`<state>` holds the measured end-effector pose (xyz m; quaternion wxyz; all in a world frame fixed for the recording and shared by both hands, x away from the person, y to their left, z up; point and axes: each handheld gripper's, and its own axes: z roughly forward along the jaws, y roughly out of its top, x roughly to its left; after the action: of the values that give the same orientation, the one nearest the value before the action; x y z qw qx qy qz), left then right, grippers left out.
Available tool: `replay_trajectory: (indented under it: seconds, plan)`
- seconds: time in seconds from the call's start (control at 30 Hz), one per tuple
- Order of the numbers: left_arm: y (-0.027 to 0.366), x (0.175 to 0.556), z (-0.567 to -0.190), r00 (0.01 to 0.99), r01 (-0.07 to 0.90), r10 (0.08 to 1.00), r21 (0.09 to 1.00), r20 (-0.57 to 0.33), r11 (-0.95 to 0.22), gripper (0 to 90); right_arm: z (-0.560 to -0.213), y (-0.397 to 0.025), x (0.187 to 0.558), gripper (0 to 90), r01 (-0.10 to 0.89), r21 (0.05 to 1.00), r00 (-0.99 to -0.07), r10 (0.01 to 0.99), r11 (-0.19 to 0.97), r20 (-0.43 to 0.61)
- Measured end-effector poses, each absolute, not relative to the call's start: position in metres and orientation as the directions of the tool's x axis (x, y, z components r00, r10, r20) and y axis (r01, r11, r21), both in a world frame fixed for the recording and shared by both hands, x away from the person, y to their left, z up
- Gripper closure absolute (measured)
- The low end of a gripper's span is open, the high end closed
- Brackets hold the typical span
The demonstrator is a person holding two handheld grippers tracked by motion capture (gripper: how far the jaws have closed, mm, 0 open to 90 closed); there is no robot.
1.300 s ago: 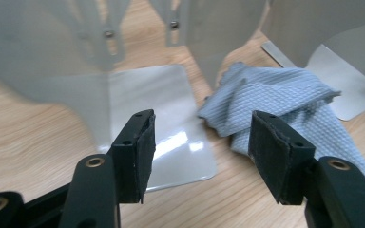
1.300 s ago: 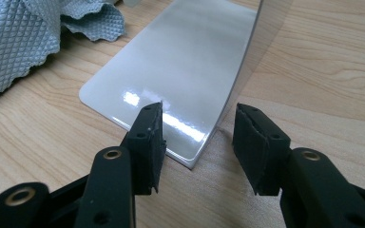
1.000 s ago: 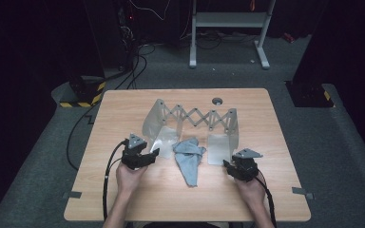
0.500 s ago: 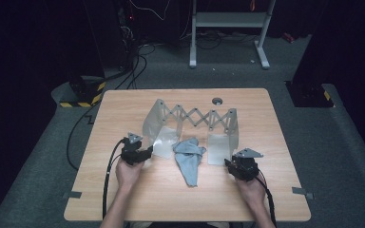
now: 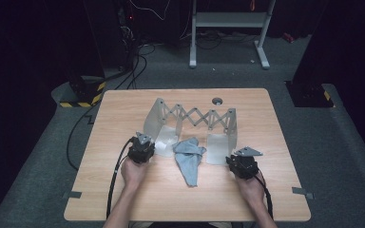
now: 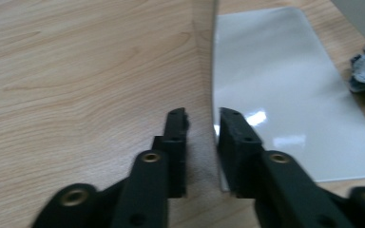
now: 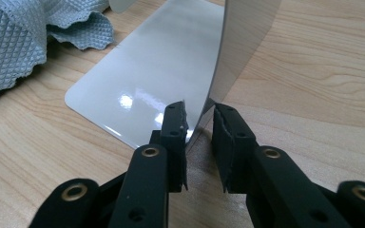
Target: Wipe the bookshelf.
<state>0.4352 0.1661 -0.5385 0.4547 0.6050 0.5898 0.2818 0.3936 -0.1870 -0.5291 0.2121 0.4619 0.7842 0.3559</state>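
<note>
Both grippers, left [image 5: 147, 144] and right [image 5: 234, 158], jaws apart, straddle the rack's [image 5: 197, 116] end panels; nothing gripped yet, cloth [image 5: 189, 156] lying between.

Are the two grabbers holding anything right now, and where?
Nothing is gripped yet. The left gripper and right gripper each straddle an upright end plate of the folding rack, jaws open.

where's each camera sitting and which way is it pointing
High view: above the person's side, looking forward and down on the table; forearms, left gripper and right gripper show.
Left gripper view: rides the left gripper, looking along its jaws at a grey panel.
Right gripper view: rides the right gripper, facing the other panel.
All three share the blue cloth.
</note>
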Motion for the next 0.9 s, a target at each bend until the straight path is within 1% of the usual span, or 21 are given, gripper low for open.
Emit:
replay_trajectory:
  seconds: [0.07, 0.13, 0.23, 0.27, 0.3, 0.37, 0.43, 0.5, 0.6, 0.63, 0.67, 0.7, 0.73, 0.77, 0.83, 0.9]
  plan:
    - [0.166, 0.432, -0.538, 0.164, 0.475, 0.974, 0.878, -0.158, 0.062, 84.1, -0.529, -0.187, 0.394, 75.6, 0.576, 0.754, -0.482, 0.876, 0.316, 0.001]
    - [0.164, 0.432, -0.538, 0.144, 0.465, 0.974, 0.88, -0.178, 0.092, 84.8, -0.529, -0.187, 0.395, 75.7, 0.581, 0.752, -0.48, 0.877, 0.31, 0.009]
    - [0.165, 0.426, -0.537, 0.13, 0.475, 0.973, 0.874, -0.189, 0.107, 84.9, -0.529, -0.186, 0.4, 75.7, 0.578, 0.753, -0.49, 0.872, 0.315, 0.011]
    - [0.164, 0.423, -0.538, 0.121, 0.461, 0.974, 0.88, -0.193, 0.117, 84.8, -0.529, -0.185, 0.401, 75.7, 0.579, 0.752, -0.491, 0.871, 0.315, 0.013]
    - [0.165, 0.42, -0.538, 0.126, 0.469, 0.976, 0.878, -0.175, 0.097, 84.5, -0.529, -0.184, 0.403, 75.8, 0.578, 0.752, -0.493, 0.87, 0.316, 0.013]
    - [0.165, 0.413, -0.538, 0.116, 0.465, 0.977, 0.879, -0.181, 0.107, 84.4, -0.529, -0.182, 0.406, 76.1, 0.578, 0.753, -0.493, 0.87, 0.315, 0.013]
    - [0.165, 0.408, -0.54, 0.114, 0.447, 0.977, 0.888, -0.178, 0.11, 83.8, -0.529, -0.18, 0.409, 76.4, 0.579, 0.752, -0.493, 0.87, 0.314, 0.017]
    - [0.166, 0.405, -0.541, 0.105, 0.436, 0.975, 0.89, -0.197, 0.133, 83.5, -0.529, -0.178, 0.413, 76.8, 0.579, 0.752, -0.496, 0.868, 0.315, 0.018]
    - [0.164, 0.403, -0.542, 0.109, 0.431, 0.978, 0.895, -0.175, 0.112, 81.2, -0.529, -0.177, 0.418, 76.7, 0.577, 0.753, -0.498, 0.867, 0.317, 0.017]
    - [0.162, 0.402, -0.542, 0.118, 0.427, 0.98, 0.899, -0.16, 0.095, 78.1, -0.529, -0.177, 0.418, 75.3, 0.578, 0.753, -0.497, 0.867, 0.316, 0.018]
    - [0.161, 0.401, -0.543, 0.119, 0.421, 0.981, 0.902, -0.155, 0.091, 75.8, -0.529, -0.177, 0.419, 67.9, 0.58, 0.752, -0.495, 0.869, 0.313, 0.021]
    - [0.161, 0.401, -0.543, 0.114, 0.418, 0.983, 0.904, -0.146, 0.086, 73.8, -0.529, -0.177, 0.419, 62.6, 0.579, 0.752, -0.502, 0.864, 0.314, 0.026]
    - [0.161, 0.401, -0.543, 0.111, 0.418, 0.984, 0.905, -0.141, 0.083, 70.4, -0.529, -0.177, 0.418, 57.5, 0.58, 0.751, -0.505, 0.863, 0.315, 0.027]
    - [0.162, 0.401, -0.543, 0.109, 0.419, 0.983, 0.904, -0.149, 0.09, 67.7, -0.529, -0.176, 0.416, 54.3, 0.582, 0.75, -0.499, 0.866, 0.315, 0.024]
    - [0.164, 0.402, -0.542, 0.1, 0.426, 0.98, 0.898, -0.17, 0.112, 62.3, -0.529, -0.175, 0.409, 51.2, 0.576, 0.748, -0.494, 0.869, 0.328, -0.001]
    - [0.166, 0.403, -0.541, 0.101, 0.435, 0.973, 0.889, -0.208, 0.145, 56.9, -0.529, -0.176, 0.4, 50.1, 0.576, 0.75, -0.499, 0.867, 0.325, 0.007]
